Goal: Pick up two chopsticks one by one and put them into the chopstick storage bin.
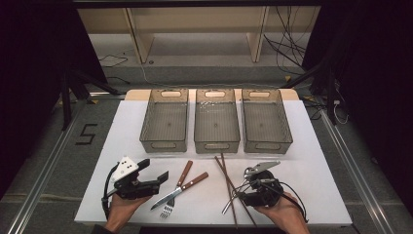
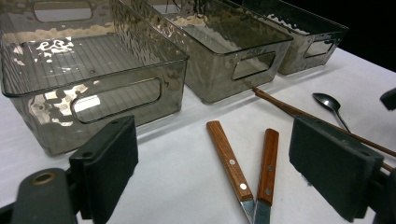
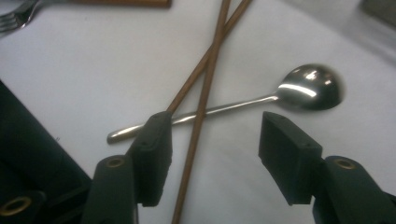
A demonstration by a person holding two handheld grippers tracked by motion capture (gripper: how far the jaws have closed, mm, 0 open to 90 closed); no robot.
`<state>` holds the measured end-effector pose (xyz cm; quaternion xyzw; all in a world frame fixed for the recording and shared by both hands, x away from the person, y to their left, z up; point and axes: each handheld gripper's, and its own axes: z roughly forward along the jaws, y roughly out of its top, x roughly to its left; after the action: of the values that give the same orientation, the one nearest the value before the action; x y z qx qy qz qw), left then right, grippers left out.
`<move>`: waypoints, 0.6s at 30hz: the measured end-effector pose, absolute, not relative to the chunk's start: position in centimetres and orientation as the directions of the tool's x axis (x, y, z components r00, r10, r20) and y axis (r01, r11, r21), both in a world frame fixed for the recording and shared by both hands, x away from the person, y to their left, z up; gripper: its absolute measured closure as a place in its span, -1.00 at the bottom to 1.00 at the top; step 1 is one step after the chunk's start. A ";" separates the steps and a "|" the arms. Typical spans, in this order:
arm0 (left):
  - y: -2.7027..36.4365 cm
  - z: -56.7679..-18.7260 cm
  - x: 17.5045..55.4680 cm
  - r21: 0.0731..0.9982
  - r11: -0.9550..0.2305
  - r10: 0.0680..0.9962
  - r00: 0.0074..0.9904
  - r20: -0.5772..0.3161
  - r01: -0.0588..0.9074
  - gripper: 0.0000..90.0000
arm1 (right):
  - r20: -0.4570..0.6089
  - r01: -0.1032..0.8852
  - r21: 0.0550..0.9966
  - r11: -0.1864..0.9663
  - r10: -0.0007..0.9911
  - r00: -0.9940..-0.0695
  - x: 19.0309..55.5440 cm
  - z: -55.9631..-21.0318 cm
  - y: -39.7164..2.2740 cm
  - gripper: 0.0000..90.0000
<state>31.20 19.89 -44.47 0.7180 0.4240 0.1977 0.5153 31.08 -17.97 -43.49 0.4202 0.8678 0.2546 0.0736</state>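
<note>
**Spotter:** Reaching for the spoon [image 3: 224, 108] with your right gripper [image 3: 212, 135], you have the jaws partly spread, nothing between the pads yet. The spoon lies flat on the white table [image 1: 311, 165], just in front of that gripper, and its handle passes under the two crossed chopsticks [image 3: 205, 74].

**Operator:** So what is the risk?

**Spotter:** You may pinch a chopstick along with the handle. One stick runs straight through the gap between your jaws. Close where you are and I judge you catch the stick, or stick and spoon together, and the whole tangle lifts or scatters.

**Operator:** And if I go for the bowl end?

**Spotter:** You get more room there, clear of the sticks, but the bowl is rounded and shiny, so the pads may slip off it. The thin handle is also low on the table, so your pads could scrape the surface and push the spoon away rather than grip it.

**Operator:** What about my other hand?

**Spotter:** Your left gripper [image 1: 146, 179] stands wide, holding nothing, hovering near the wooden-handled knife [image 1: 181, 189] and fork [image 1: 176, 187]. It is well apart from the spoon, so no clash there. The three bins [image 1: 216, 124] beyond are empty; watch that a dragged chopstick does not roll toward the table edge near you.
</note>
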 end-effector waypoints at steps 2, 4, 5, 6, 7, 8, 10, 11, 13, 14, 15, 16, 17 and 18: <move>19.9 -44.5 31.2 0.908 -0.108 0.813 0.562 -0.154 0.405 -0.66 | 0.106 0.701 0.484 0.523 0.760 -0.641 31.2 -44.0 -17.8 0.10; 20.0 -44.4 31.2 0.908 -0.108 0.812 0.563 -0.155 0.405 -0.66 | 0.109 0.709 0.463 0.532 0.760 -0.641 31.2 -44.4 -17.6 0.15; 20.0 -44.4 31.2 0.908 -0.108 0.813 0.561 -0.153 0.404 -0.66 | 0.109 0.709 0.463 0.532 0.760 -0.641 31.2 -44.4 -17.6 0.15; 20.0 -44.4 31.2 0.908 -0.107 0.813 0.562 -0.154 0.405 -0.66 | 0.107 0.712 0.447 0.542 0.758 -0.644 31.2 -44.7 -17.4 0.20; 20.0 -44.4 31.2 0.908 -0.108 0.813 0.562 -0.154 0.405 -0.66 | 0.110 0.716 0.443 0.540 0.759 -0.641 31.2 -44.8 -17.4 0.23; 20.0 -44.4 31.2 0.908 -0.108 0.812 0.562 -0.155 0.405 -0.66 | 0.111 0.715 0.439 0.544 0.757 -0.643 31.2 -45.0 -17.3 0.27; 19.9 -44.4 31.2 0.908 -0.108 0.813 0.562 -0.154 0.405 -0.66 | 0.112 0.718 0.426 0.551 0.755 -0.646 31.2 -45.2 -17.2 0.30; 20.0 -44.4 31.2 0.908 -0.108 0.813 0.562 -0.154 0.405 -0.66 | 0.110 0.716 0.420 0.557 0.752 -0.649 31.2 -45.3 -17.2 0.33; 20.0 -44.4 31.2 0.908 -0.108 0.813 0.561 -0.153 0.405 -0.66 | 0.108 0.720 0.411 0.559 0.754 -0.647 31.2 -45.5 -17.0 0.37; 20.0 -44.4 31.2 0.908 -0.108 0.814 0.561 -0.153 0.404 -0.66 | 0.106 0.720 0.408 0.561 0.755 -0.648 31.1 -45.5 -16.9 0.40; 20.0 -44.4 31.2 0.908 -0.108 0.813 0.561 -0.153 0.404 -0.66 | 0.107 0.720 0.404 0.564 0.753 -0.650 31.1 -45.6 -16.9 0.42; 20.0 -44.4 31.2 0.908 -0.108 0.813 0.562 -0.153 0.404 -0.66 | 0.107 0.720 0.404 0.564 0.753 -0.650 31.1 -45.6 -16.9 0.42; 20.0 -44.4 31.2 0.908 -0.108 0.812 0.562 -0.154 0.405 -0.66 | 0.099 0.721 0.396 0.569 0.754 -0.650 31.2 -45.8 -16.8 0.47; 20.0 -44.4 31.2 0.908 -0.108 0.812 0.563 -0.154 0.405 -0.66 | 0.096 0.721 0.393 0.570 0.755 -0.649 31.2 -45.8 -16.7 0.49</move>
<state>31.18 19.95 -44.45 0.7177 0.4239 0.1975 0.5160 31.18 -16.73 -45.84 0.4169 0.8852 0.2025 0.0409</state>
